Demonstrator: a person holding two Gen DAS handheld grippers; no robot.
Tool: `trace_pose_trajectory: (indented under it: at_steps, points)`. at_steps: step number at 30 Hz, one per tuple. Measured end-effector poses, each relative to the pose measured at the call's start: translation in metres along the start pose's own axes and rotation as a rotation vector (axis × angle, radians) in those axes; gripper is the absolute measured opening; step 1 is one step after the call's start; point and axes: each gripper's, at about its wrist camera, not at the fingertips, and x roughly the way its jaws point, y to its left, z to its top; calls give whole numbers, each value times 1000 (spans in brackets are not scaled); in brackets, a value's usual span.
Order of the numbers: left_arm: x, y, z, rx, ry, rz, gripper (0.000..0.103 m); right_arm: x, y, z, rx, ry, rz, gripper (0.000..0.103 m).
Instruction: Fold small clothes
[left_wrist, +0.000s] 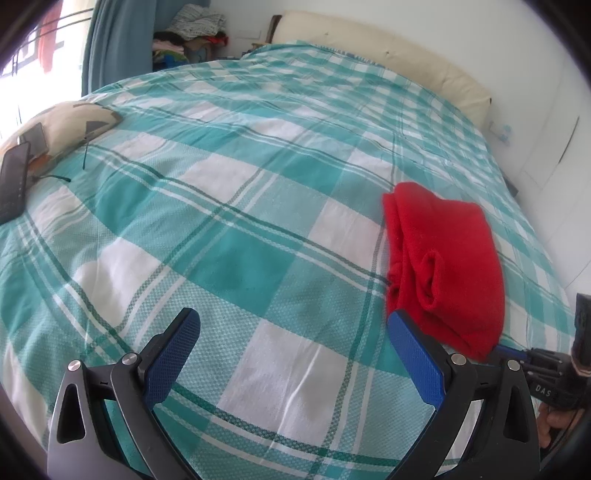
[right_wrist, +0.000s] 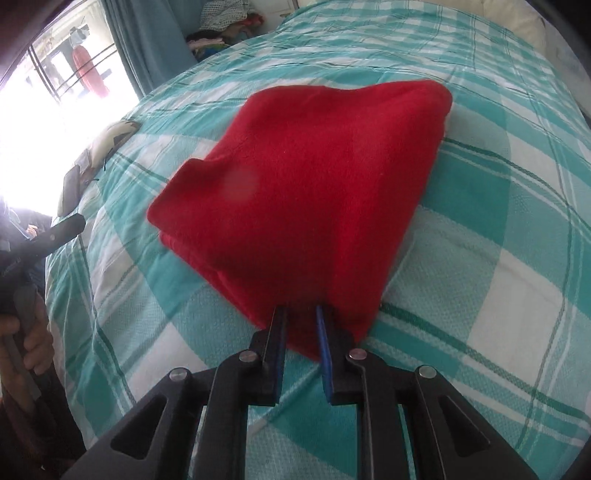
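Note:
A folded red garment (left_wrist: 443, 258) lies on the teal and white checked bedspread (left_wrist: 240, 221), on the right in the left wrist view. Its layered folds show along its left edge. My left gripper (left_wrist: 293, 315) hangs open over bare bedspread just left of the garment, with nothing between its fingers. My right gripper (right_wrist: 300, 312) is shut on the near corner of the red garment (right_wrist: 314, 177), and the cloth drapes over its fingertips. In the left wrist view the right gripper (left_wrist: 506, 349) reaches in under the garment's near right edge.
A patterned cushion (left_wrist: 70, 122) with a dark phone (left_wrist: 14, 181) lies at the bed's left edge. A long cream pillow (left_wrist: 388, 55) runs along the far side. A pile of clothes (left_wrist: 195, 26) and a blue curtain (left_wrist: 114, 40) stand beyond. A hand (right_wrist: 33, 332) holds the left tool.

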Motion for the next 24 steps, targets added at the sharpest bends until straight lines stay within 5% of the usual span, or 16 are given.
trace_pose_trajectory:
  at_steps: [5, 10, 17, 24]
  points:
    - [1, -7, -4, 17, 12, -1, 102, -26, 5, -33, 26, -67, -28, 23]
    - [1, -15, -11, 39, 24, -7, 102, -42, 13, -74, 18, -143, -116, 68]
    - [4, -30, -19, 93, 32, 1, 102, -64, 19, -117, 1, -270, -223, 75]
    - [6, -40, -26, 131, 37, 14, 102, -57, 14, -133, 29, -281, -236, 79]
